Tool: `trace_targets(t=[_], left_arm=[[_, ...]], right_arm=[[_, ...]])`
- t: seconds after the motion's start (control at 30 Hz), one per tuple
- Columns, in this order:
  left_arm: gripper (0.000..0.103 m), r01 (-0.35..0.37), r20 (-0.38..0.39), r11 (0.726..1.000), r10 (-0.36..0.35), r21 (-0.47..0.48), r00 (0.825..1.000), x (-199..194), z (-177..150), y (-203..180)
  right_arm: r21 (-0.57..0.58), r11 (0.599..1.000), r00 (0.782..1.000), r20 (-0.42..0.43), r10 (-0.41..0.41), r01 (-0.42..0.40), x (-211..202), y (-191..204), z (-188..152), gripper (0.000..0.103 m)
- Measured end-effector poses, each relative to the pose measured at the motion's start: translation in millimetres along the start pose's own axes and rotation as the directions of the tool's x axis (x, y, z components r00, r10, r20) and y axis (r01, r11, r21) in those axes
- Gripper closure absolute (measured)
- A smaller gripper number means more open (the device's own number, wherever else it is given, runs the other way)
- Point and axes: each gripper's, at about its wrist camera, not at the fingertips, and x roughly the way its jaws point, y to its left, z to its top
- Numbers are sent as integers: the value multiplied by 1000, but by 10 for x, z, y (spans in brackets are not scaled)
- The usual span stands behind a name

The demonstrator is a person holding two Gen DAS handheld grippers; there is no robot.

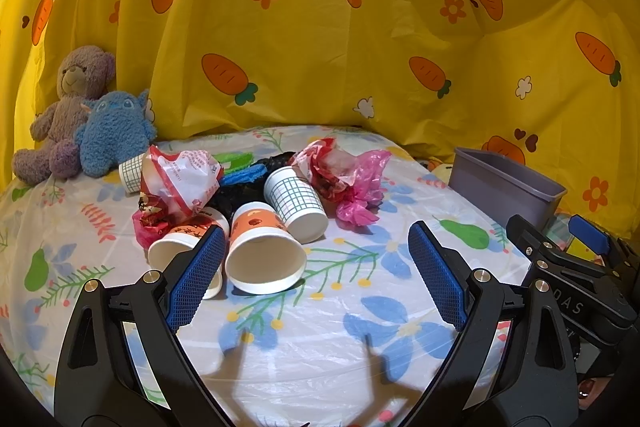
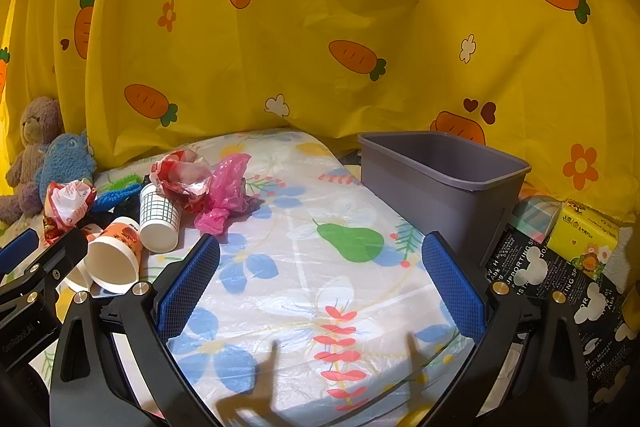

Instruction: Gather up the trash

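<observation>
A heap of trash lies on the flowered table cover. An orange paper cup (image 1: pixel 262 251) (image 2: pixel 116 255) lies on its side, mouth toward me. Beside it lie a grid-pattern cup (image 1: pixel 296 203) (image 2: pixel 159 217), another white cup (image 1: pixel 180 251), a red-and-white wrapper (image 1: pixel 180 179) (image 2: pixel 66 203) and a pink plastic bag (image 1: pixel 360 187) (image 2: pixel 226 191). My left gripper (image 1: pixel 316 239) hangs open just short of the orange cup, nothing between its fingers. My right gripper (image 2: pixel 320 247) is open over bare cover, left of the grey bin (image 2: pixel 440 179) (image 1: pixel 504 187).
A purple teddy bear (image 1: pixel 68 107) and a blue plush (image 1: pixel 112 131) sit at the back left. A yellow carrot-print curtain (image 1: pixel 320 27) closes off the back. A yellow tissue pack (image 2: pixel 584 235) and black printed paper (image 2: pixel 560 287) lie right of the bin.
</observation>
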Motion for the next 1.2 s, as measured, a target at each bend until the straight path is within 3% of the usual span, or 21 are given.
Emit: trace_targets(t=[1.2], left_arm=[[12,2,4,1000,-2,-1,1000,10,-2,-27]], right_arm=[[-21,1000,1000,14,0,0,13,67,48,5]])
